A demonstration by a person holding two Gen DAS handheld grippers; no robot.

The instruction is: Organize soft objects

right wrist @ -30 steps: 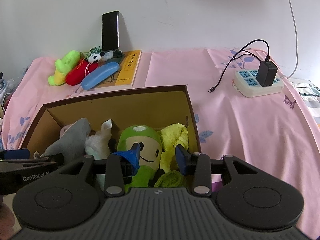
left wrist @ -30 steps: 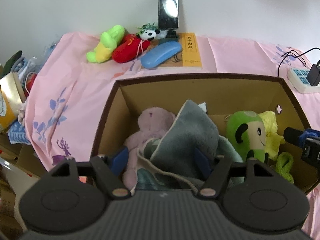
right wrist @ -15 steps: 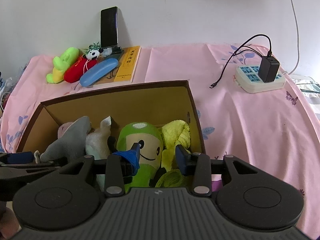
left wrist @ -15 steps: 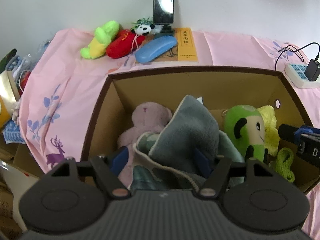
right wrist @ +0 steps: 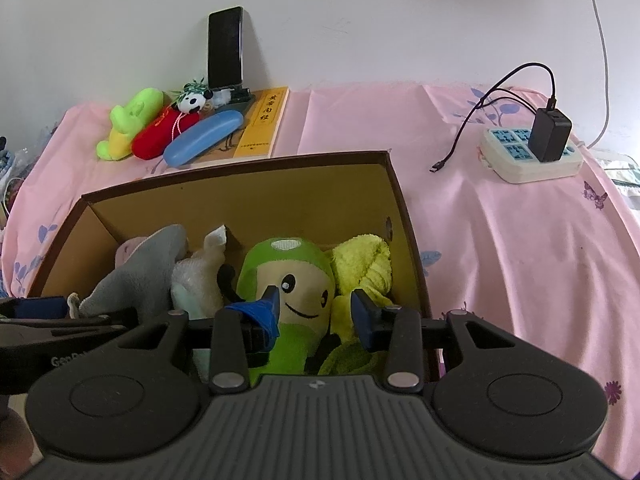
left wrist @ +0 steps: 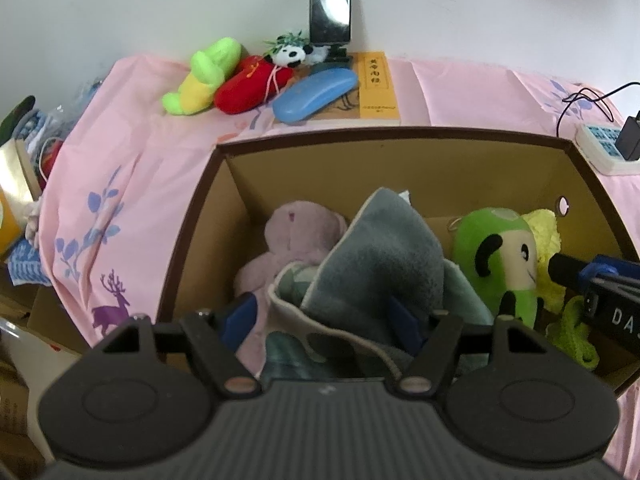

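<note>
Two grippers hang over an open cardboard box (left wrist: 400,168) that rests on a pink floral cloth (right wrist: 520,248). Left gripper (left wrist: 324,316): jaws spread, straddling a grey towel (left wrist: 380,256) that stands bunched in the middle of the box; in the left wrist view the blue pads sit at either side of the folds, and whether they press the fabric cannot be told. Right gripper (right wrist: 316,306): jaws set at either cheek of a green plush doll (right wrist: 296,280), the pads at or touching its face; a firm pinch cannot be confirmed from this view. Contents of the box, left wrist view: a pale pink plush (left wrist: 300,232) at 9 o'clock of the grey towel, touching it; the green plush doll at 3 o'clock; a yellow towel (left wrist: 546,232) beyond the doll against the right wall. In the right wrist view a white cloth (right wrist: 200,276) lies between the grey towel and the doll. Outside the box, at 12 o'clock by the wall: a green-yellow plush (left wrist: 200,76), a red plush (left wrist: 250,86), a small panda (left wrist: 290,53), a blue case (left wrist: 314,90) lying on a yellow book (left wrist: 376,88), and a phone (left wrist: 331,4) upright on a stand. A power strip (right wrist: 528,156) with a black charger (right wrist: 550,136) plugged in lies at 2 o'clock, well apart from the box.
</note>
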